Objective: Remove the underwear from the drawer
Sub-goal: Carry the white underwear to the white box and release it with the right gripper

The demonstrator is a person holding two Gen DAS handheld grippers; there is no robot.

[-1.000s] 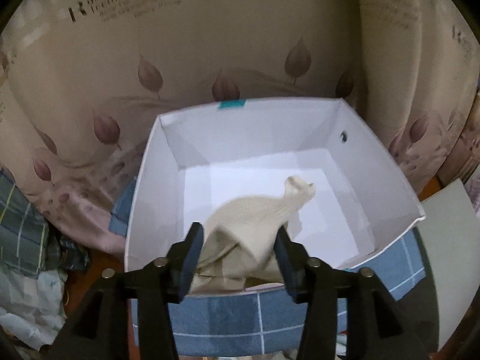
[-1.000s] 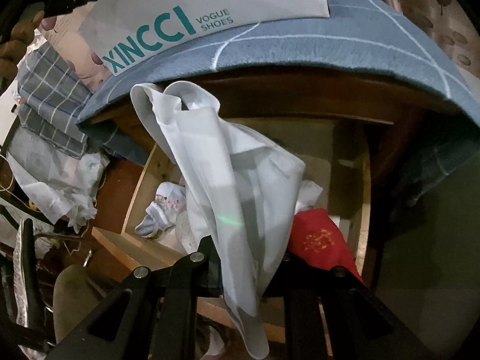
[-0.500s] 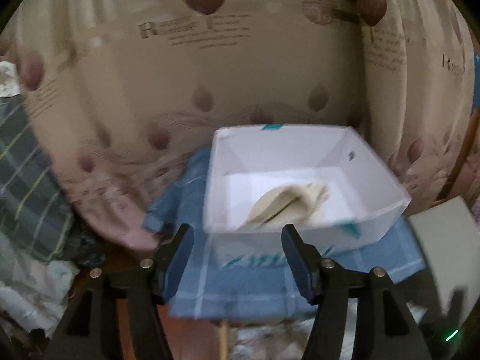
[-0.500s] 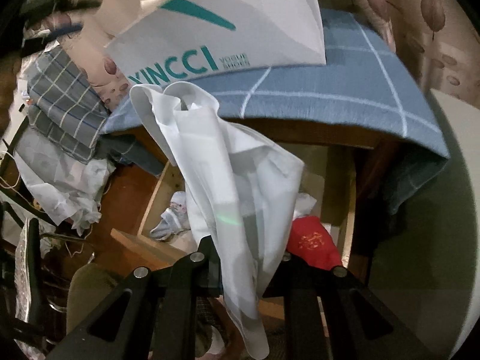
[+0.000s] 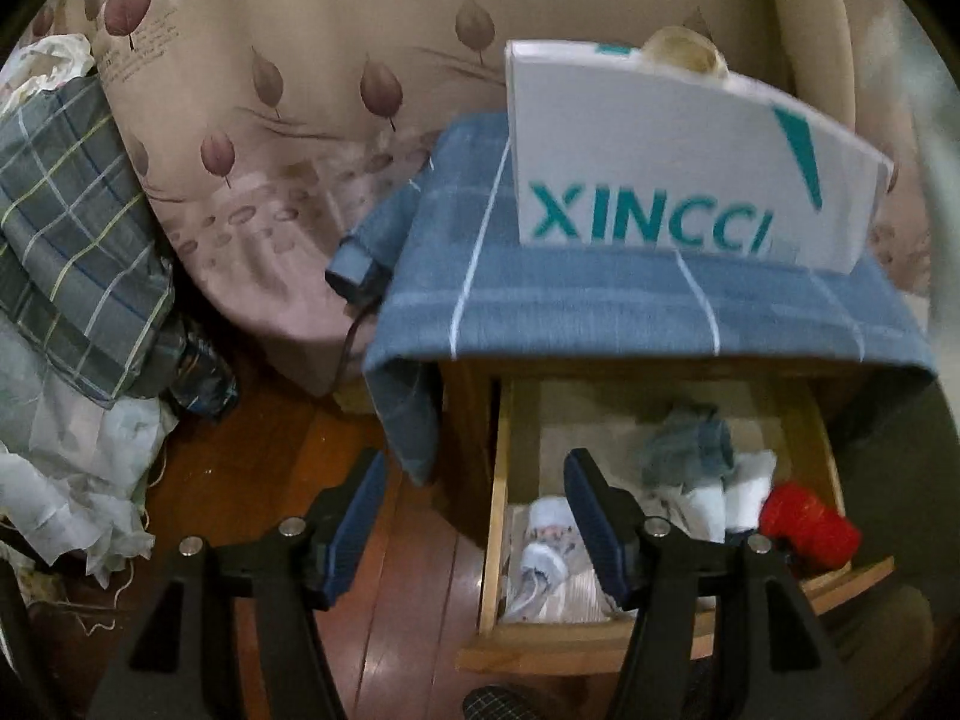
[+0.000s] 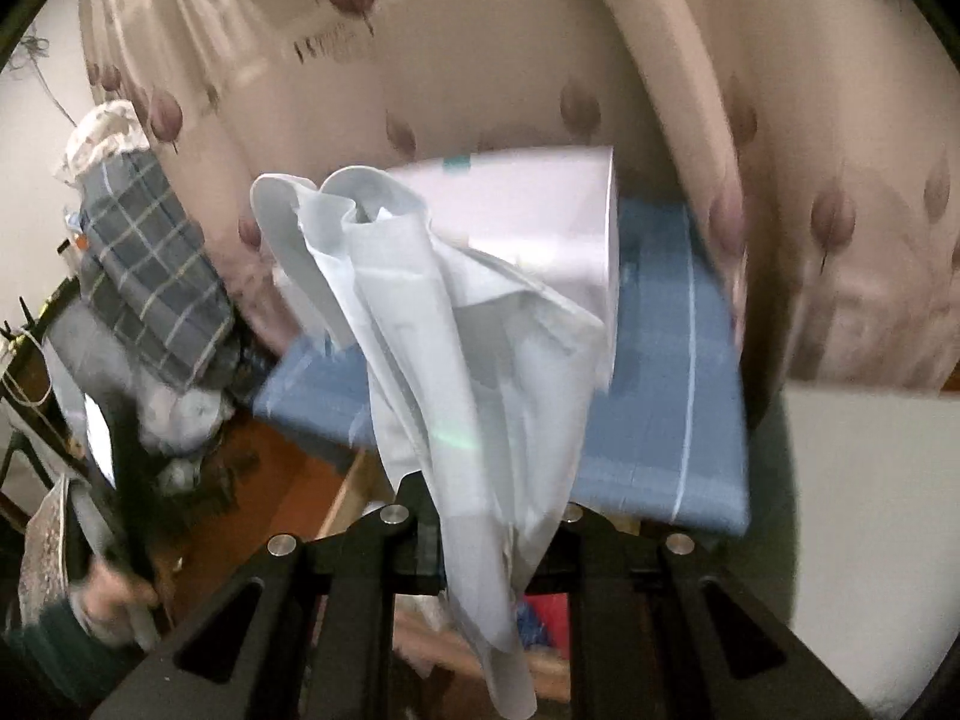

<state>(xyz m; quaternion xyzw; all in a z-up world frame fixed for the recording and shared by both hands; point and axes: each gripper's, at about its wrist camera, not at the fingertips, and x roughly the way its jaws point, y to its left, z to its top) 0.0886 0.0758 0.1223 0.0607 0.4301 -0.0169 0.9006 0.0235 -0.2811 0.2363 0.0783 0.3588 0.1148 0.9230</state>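
Now the right gripper point(image 6: 480, 531) is squeezed tight on a pale blue-white piece of cloth underwear point(image 6: 444, 324), which stands up in folds above the black jaws and also hangs down below them. It is held up high, most likely so it can go into the white cardboard shoe box with green letters point(image 5: 660, 180) that sits on the blue checked cloth cover point(image 5: 600, 312) of the small cabinet. The box is a good spot because it is right above the open light wooden drawer point(image 5: 498, 510).

The left gripper point(image 5: 468, 516) is about half open with nothing in it. It points down at the near left side of the drawer, so it looks ready to pick the next piece. Inside the drawer lie a small white rolled bundle point(image 5: 546, 540), a grey-blue crumpled piece point(image 5: 690, 438) and a bright red bundle point(image 5: 804, 522) at the right.

Some things are hard to see. The right finger of the left gripper covers part of the drawer. From the right wrist camera the held underwear hides most of the box and drawer, and the picture is blurry. What is inside the box cannot be seen, only a beige lump point(image 5: 684, 51) peeking over its far edge
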